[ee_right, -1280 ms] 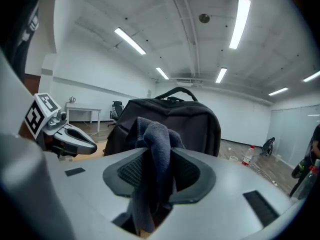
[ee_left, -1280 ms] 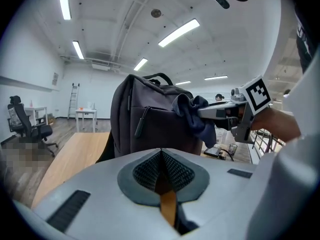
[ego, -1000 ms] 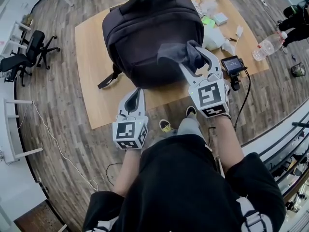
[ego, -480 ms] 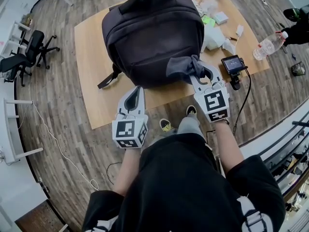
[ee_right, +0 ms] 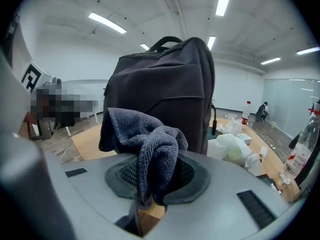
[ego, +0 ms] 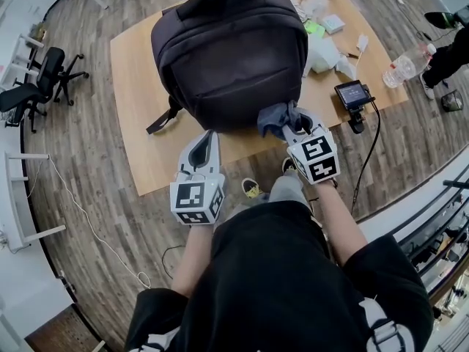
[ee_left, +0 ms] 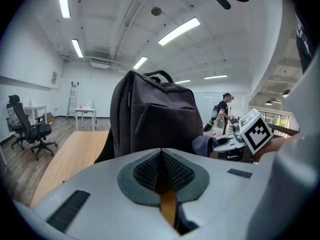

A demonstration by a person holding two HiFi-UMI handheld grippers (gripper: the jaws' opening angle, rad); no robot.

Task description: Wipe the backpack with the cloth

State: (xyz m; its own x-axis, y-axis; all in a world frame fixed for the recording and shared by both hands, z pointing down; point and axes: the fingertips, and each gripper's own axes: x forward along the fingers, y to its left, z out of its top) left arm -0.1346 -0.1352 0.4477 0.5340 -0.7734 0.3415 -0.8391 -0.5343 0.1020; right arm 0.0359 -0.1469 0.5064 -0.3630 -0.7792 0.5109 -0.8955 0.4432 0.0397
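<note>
Right gripper (ego: 291, 127): jaws just closed, clamped on cloth (ego: 275, 116); backpack (ego: 227, 50) just ahead.
Left gripper (ego: 209, 136): together, empty.
Progress: wiping seemed midway.

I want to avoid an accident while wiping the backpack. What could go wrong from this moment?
The backpack stands upright and the shut left tongs hold nothing, so a push may tip it.
The right tongs have just been closing and pinch only a fold of the cloth; it may slip out.
The small screen device sits near the table edge and might be knocked.
</note>
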